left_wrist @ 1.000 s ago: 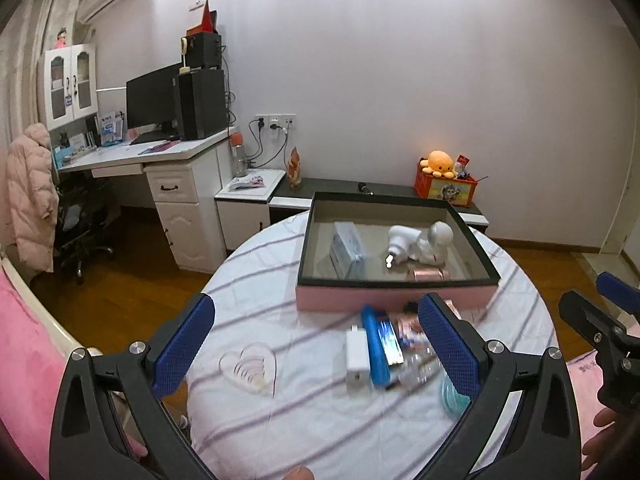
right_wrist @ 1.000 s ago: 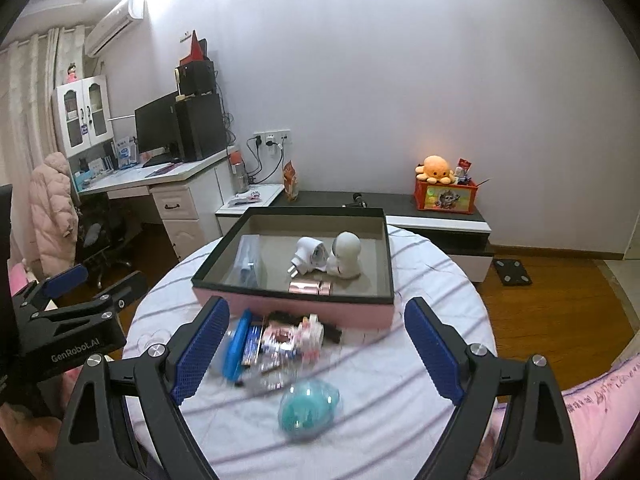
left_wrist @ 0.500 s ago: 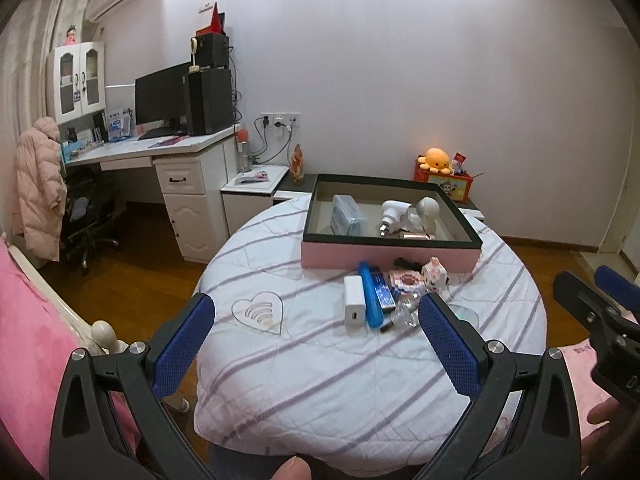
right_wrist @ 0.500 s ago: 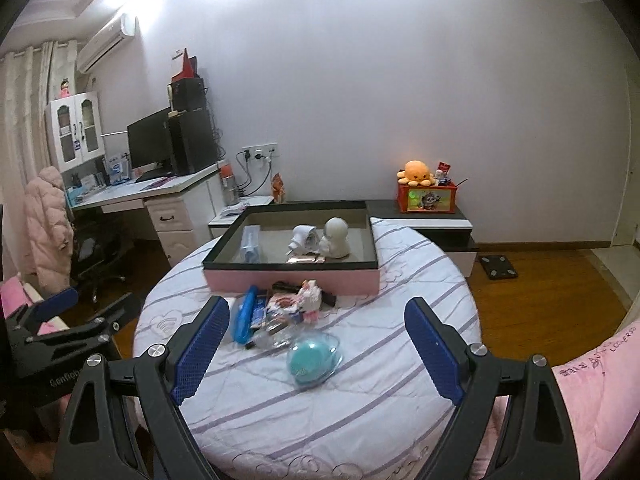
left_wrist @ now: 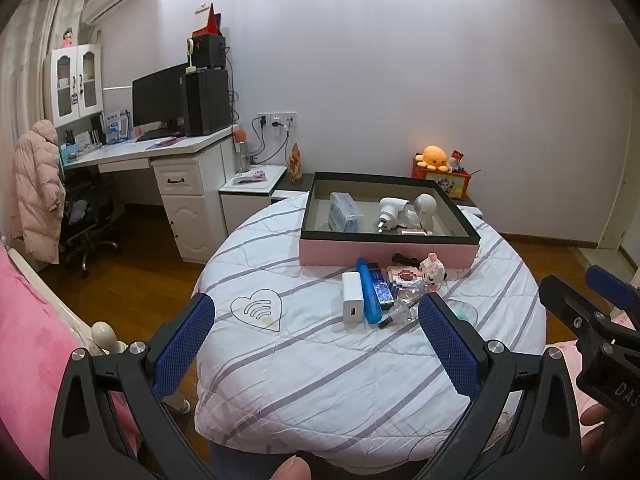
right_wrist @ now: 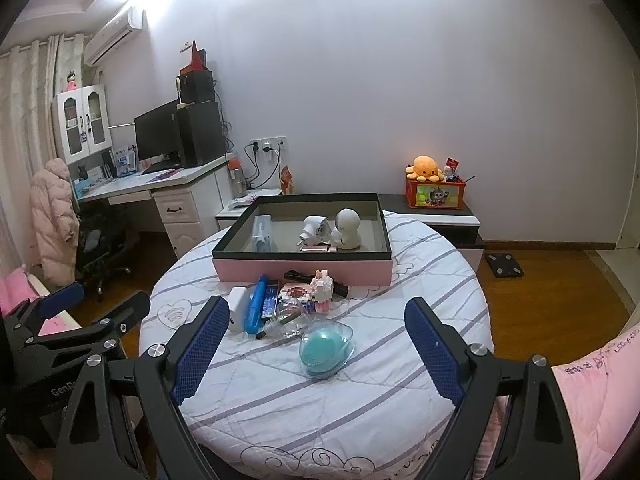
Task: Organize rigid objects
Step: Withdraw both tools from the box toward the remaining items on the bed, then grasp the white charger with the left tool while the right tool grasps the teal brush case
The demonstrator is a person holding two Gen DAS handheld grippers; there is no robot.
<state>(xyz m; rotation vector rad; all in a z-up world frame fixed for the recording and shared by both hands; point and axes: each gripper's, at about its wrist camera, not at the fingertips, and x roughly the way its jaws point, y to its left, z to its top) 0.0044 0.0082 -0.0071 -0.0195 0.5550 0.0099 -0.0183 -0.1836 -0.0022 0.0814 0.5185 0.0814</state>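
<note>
Only the right wrist view shows the teal brush [right_wrist: 320,350] unobstructed.

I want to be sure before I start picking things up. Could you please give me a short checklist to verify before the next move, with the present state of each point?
1. Left gripper open and holding nothing: ok.
2. Right gripper open and holding nothing: ok.
3. Pink box with the black rim has bare floor for more items: ok, its near left part is bare.
4. Loose items are reachable: ok, the white rectangular charger, blue tube and teal round object in a clear dish lie in front of the box.
5. Items are apart enough for a clean grip: not ok, charger and tube lie side by side; the teal object is apart.
6. Grippers near the items: not ok, both are at the table's near edge.
</note>
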